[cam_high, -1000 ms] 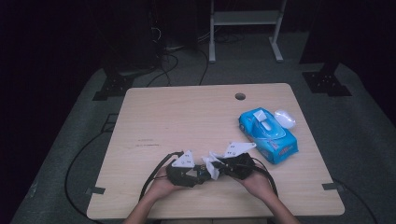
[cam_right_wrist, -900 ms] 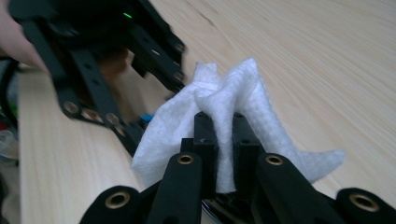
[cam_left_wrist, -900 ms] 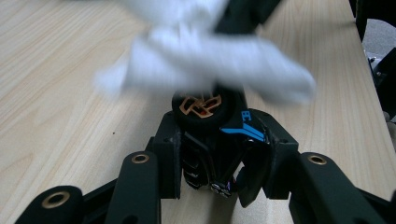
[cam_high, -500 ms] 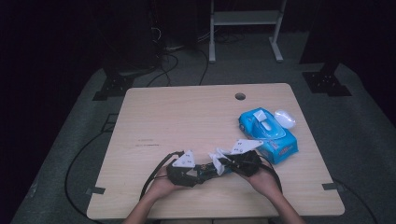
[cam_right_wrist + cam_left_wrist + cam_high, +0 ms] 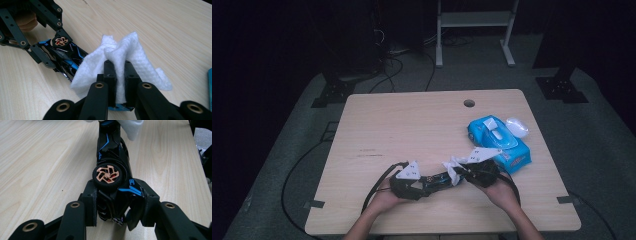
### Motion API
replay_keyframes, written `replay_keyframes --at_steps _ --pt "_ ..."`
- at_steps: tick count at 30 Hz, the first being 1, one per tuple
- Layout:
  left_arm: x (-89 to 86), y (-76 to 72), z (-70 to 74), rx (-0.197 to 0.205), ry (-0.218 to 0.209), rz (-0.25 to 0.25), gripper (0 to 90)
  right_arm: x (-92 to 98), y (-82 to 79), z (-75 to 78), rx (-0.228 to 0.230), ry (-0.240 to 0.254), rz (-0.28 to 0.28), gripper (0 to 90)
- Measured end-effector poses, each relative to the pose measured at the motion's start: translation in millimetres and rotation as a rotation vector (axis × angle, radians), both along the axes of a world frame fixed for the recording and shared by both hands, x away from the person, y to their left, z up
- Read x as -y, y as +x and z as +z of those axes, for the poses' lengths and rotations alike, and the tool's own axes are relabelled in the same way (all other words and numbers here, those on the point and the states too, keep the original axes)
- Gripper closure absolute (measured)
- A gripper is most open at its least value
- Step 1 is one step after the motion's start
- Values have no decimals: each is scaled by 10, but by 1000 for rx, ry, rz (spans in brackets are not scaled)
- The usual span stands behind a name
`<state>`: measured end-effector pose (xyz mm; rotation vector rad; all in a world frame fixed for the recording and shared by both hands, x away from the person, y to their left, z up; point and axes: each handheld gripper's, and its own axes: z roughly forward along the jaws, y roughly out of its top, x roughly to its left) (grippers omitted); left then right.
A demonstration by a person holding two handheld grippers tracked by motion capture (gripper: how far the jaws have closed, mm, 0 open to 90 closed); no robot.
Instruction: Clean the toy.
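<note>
Since a second ago my right gripper (image 5: 460, 172) has slid a little toward the right edge of the bench (image 5: 412, 125), taking the white wipe (image 5: 452, 168) with it, while my left gripper (image 5: 428, 184) has kept its place. My left fingers (image 5: 87, 206) are clamped on the tail end of a black toy car (image 5: 113, 157) with blue stripes, which lies on its side near my edge of the bench, one copper-spoked wheel (image 5: 107, 175) facing the left gripper view's camera. On the car's flank beside that wheel I can make out blue letters that look like "BC"; other markings on the body are too small for me to read. My right fingers (image 5: 110, 80) are pinched tight on the wipe, whose folds stand up between and above them and drape over the car's front end in the right gripper view. To the right, near the bench's far right side, sits a blue pack of wipes (image 5: 498, 142) with a white flap; its printing is too blurred to read. A white oval lid (image 5: 517, 127) lies just beside it. The bench is pale wood with a round cable hole (image 5: 469, 103) near its far edge and faint pencil-like marks at its middle left. Around it I see grey floor (image 5: 602, 145), black cables (image 5: 307, 160), and a white metal frame (image 5: 474, 20) in a dark room.
</note>
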<state>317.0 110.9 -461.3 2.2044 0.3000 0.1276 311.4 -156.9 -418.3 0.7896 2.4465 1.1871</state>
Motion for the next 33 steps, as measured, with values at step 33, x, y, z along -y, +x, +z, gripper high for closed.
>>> replay_keyframes --at_steps 33 --pt "-24 35 -8 -8 -8 18 581 171 56 -17 -42 62 -17 833"
